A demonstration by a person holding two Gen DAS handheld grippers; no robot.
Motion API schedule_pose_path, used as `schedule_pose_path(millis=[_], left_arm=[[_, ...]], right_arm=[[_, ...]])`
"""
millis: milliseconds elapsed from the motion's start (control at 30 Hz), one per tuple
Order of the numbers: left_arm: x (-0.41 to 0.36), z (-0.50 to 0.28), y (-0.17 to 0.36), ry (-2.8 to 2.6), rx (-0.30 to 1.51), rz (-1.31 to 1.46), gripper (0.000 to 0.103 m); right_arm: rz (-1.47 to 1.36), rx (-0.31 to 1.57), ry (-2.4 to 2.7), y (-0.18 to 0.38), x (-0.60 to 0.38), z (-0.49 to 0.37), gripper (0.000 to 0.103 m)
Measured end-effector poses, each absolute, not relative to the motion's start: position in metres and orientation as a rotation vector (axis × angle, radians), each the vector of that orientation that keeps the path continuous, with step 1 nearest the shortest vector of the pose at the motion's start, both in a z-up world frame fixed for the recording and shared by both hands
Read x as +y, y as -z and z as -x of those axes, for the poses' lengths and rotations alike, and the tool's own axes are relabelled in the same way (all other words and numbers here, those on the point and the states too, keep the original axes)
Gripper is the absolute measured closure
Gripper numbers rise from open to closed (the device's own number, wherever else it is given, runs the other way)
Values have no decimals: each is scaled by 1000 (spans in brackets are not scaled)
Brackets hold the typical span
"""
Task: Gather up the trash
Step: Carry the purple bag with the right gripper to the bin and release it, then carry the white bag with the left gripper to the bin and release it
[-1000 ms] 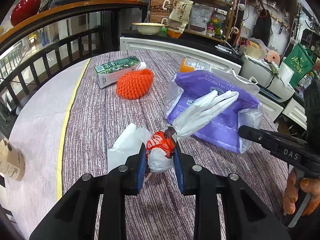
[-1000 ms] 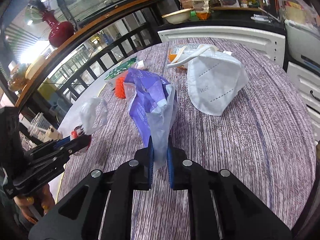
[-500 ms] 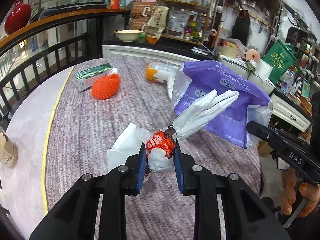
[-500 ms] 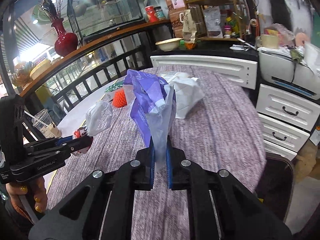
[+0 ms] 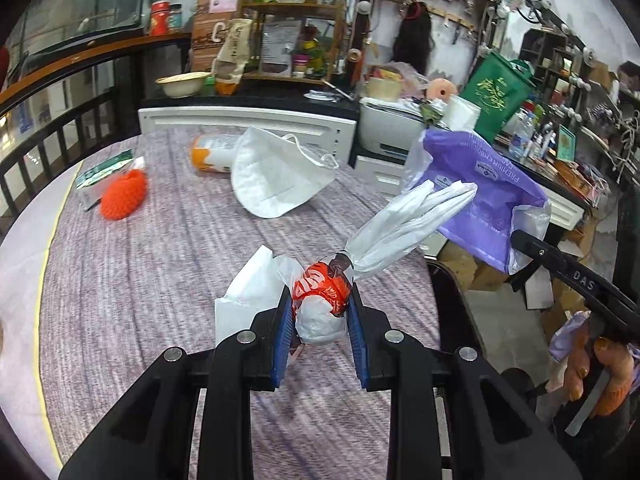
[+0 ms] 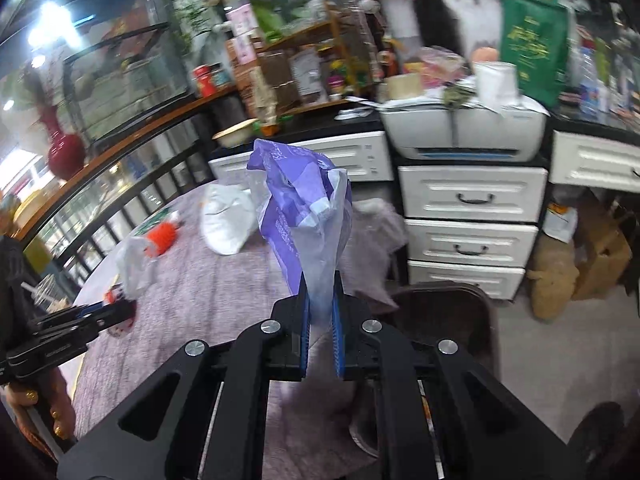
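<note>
Here the wad (image 5: 320,304) of white wrap with a red label is clamped between the left gripper (image 5: 319,334) jaws, above the table (image 5: 160,264) edge. To its right, the purple bag (image 6: 298,216) is pinched by the right gripper (image 6: 320,326); a bin below is probably the target.

Round table (image 5: 120,280) with purple-grey striped cloth; black railing (image 5: 60,136) under curved wooden rail at left. White drawer cabinet (image 6: 472,220), grey printer (image 6: 464,132) atop; cluttered wooden shelf (image 5: 296,40) behind. Bright ceiling lights (image 6: 48,20) upper left.
</note>
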State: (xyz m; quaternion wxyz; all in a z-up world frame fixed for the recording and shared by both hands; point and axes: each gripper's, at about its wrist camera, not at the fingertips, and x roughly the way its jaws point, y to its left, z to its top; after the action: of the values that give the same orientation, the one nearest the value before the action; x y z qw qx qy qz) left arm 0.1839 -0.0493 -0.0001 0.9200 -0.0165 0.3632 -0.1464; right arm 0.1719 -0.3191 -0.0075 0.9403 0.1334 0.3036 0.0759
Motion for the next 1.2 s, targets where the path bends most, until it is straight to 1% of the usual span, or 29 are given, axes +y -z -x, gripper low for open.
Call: schedule_pose_path(millis=[167,333,800,833,900,933,967,1000,1133,1200], left_arm=[[-74,-185,0,347,749,15,77],[-94,-184,0,383,749,-4,77],[-143,-186,6,459,768,-62,77],[-146,-185,7,464,771,-67,77],[-151,-184,9,472,775,-77,77],[-154,-184,11,476,778,-83,77],[-156,-184,12,481,782,-86,77],[-158,-184,13,485,786,-88,77],[-167,-184,17,506,801,-91,77],[-172,-184,18,519,806,-86,77]], right_arm=[[-247,645,1,28,-354,-170,93],[-226,734,80,62,-376,-177,93],[-196,1011,144,177,-377,-208,92],[-208,1022,150,183,-379,-208,90],[-225,1045,160,192,-381,-207,78],[-228,1056,170,194,-382,-207,57],[-229,1059,189,195,-384,-206,39],[-237,1040,206,193,-387,-203,37],[-279,997,223,178,-398,-196,36],[-302,965,240,169,-407,-192,29]])
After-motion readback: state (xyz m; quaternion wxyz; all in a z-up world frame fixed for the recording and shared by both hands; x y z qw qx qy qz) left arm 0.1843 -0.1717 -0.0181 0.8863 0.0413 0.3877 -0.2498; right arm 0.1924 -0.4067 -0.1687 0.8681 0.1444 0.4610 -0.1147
